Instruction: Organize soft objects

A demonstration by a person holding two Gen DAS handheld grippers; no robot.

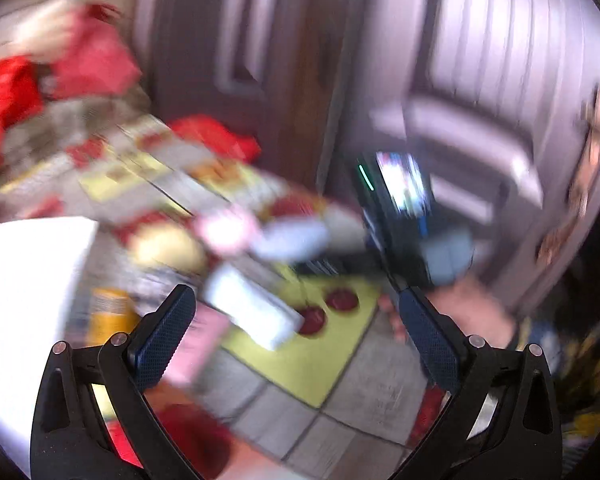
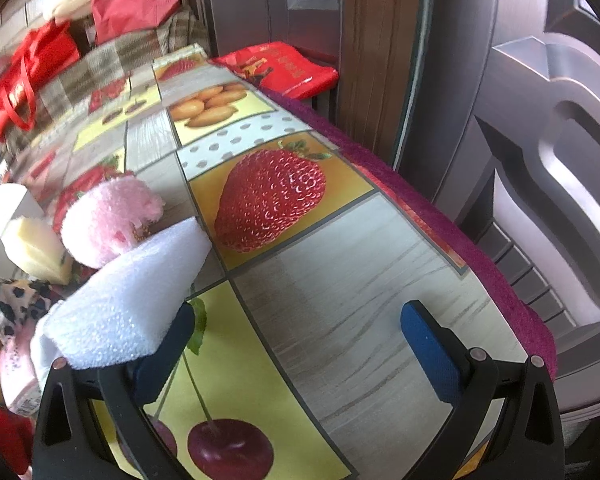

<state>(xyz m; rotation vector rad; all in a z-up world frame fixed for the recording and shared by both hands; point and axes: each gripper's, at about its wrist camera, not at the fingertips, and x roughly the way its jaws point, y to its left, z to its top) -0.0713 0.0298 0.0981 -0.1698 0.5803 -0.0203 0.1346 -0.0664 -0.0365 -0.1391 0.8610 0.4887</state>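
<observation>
**foamfan:** White foam block (image 2: 128, 300) is the closest thing in the right wrist view, lying on the fruit-print surface (image 2: 340, 280) at about 9 o'clock. It overlaps the left finger of the right gripper (image 2: 296, 340) from above, but the fingers stand wide apart with nothing between them, so that gripper is released.

**tidybot22:** Agreed. Behind the foam, toward 10 o'clock, the pink fluffy ball (image 2: 108, 220) sits touching it, and a pale yellow sponge (image 2: 36, 248) is just beside the ball at the left edge. A leopard-print cloth (image 2: 16, 304) is bunched below that.

**foamfan:** Red bags too: one red bag (image 2: 284, 68) at 12 o'clock past the far edge, another red bag with handles (image 2: 24, 84) at 10 o'clock.

**tidybot22:** Left wrist view is badly smeared. The left gripper (image 1: 296, 336) is spread open too, holding nothing. Between its fingers a white block (image 1: 252, 308) shows on the surface, with blurry pink, yellow and bluish blobs above it. The other gripper's body (image 1: 400, 208) and a hand (image 1: 468, 312) show at 3 o'clock.
</observation>
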